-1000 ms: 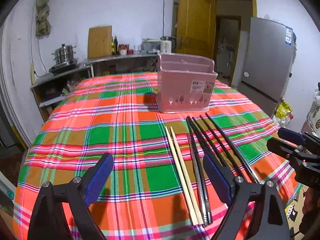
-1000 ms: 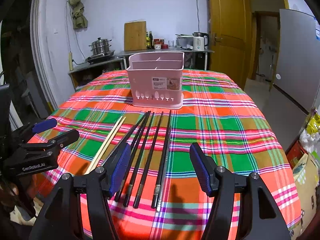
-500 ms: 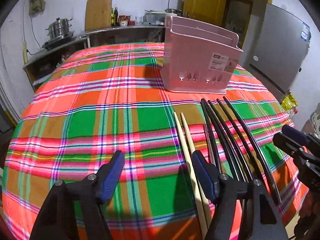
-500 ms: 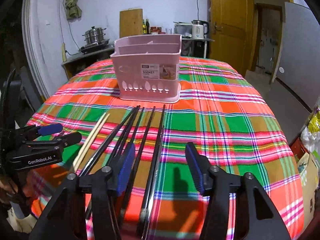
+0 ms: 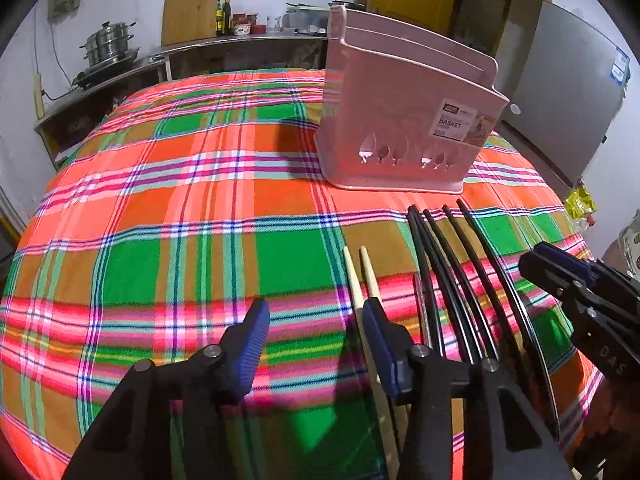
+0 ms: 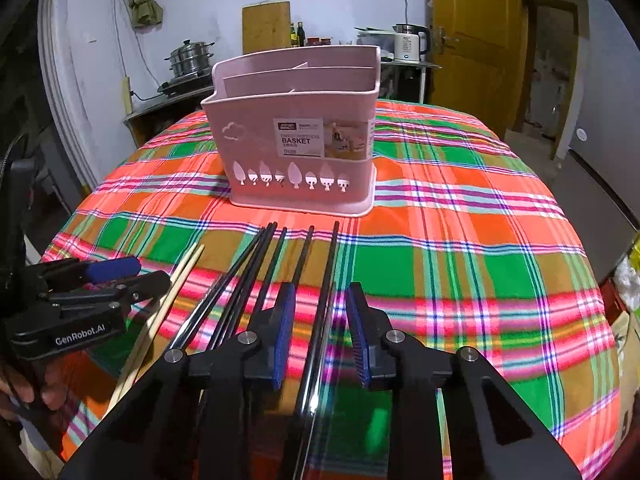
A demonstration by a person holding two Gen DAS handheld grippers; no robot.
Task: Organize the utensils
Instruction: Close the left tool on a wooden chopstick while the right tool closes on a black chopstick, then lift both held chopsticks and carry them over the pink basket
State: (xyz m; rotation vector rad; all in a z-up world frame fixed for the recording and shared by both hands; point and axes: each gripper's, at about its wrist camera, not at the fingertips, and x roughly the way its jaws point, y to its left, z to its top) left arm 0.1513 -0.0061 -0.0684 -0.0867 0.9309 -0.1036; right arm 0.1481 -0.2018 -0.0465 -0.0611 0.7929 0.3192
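A pink utensil basket (image 5: 400,120) (image 6: 296,152) stands on the plaid tablecloth. In front of it lie several black chopsticks (image 5: 448,264) (image 6: 256,264) and two wooden chopsticks (image 5: 356,276) (image 6: 180,280). My left gripper (image 5: 316,316) (image 6: 152,273) hovers low over the cloth with its jaws closing. Its right finger (image 5: 380,340) sits over the wooden pair, and only cloth shows between the pads. My right gripper (image 6: 320,308) (image 5: 532,256) is also closing. The rightmost black chopstick (image 6: 326,280) runs between its blue pads, which do not touch it.
The round table's edge (image 6: 600,320) curves away on the right and near side. Behind it stand a counter (image 5: 120,76) with a steamer pot, a cutting board and bottles, a kettle (image 6: 408,44), a yellow door and a grey fridge (image 5: 568,92).
Both grippers have moved forward and down toward the chopsticks, and both pairs of jaws have narrowed. The basket and chopsticks have not moved.
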